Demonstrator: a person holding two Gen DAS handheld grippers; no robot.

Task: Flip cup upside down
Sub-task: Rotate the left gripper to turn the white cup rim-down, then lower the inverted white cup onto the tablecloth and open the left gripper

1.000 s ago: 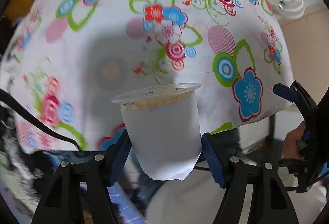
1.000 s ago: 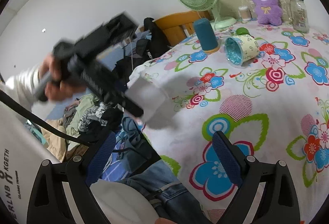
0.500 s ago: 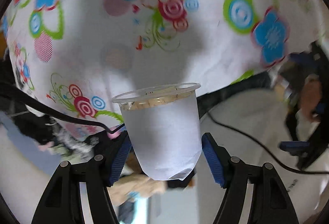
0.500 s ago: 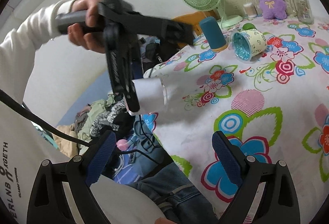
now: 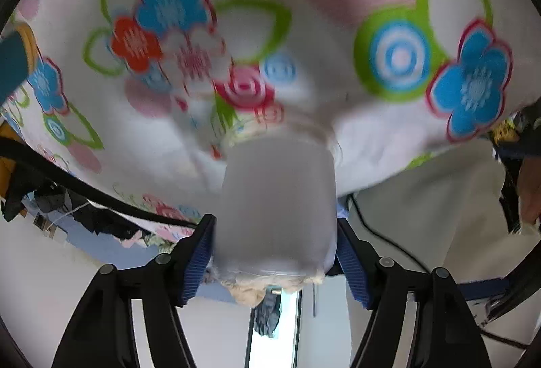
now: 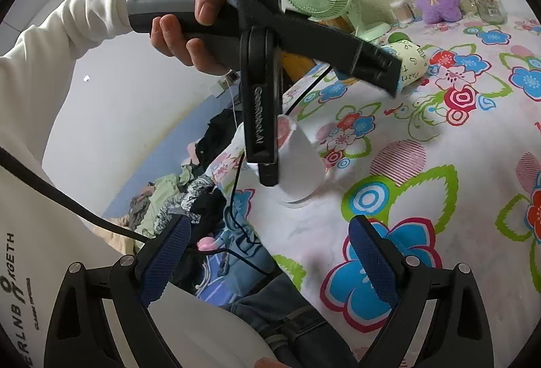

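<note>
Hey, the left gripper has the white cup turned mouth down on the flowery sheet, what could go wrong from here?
1. The cup looks tilted, and the floral sheet is soft, so it may topple when the left gripper opens.
2. It sits near the sheet's edge, so a nudge could send it off.
3. The open right gripper, close by, might bump it.

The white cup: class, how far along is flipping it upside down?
Done: the white cup is inverted, its rim facing down at the flowered cloth. In hand: the left gripper clamps its sides. Left: letting go. The right gripper is open, holding nothing.
</note>
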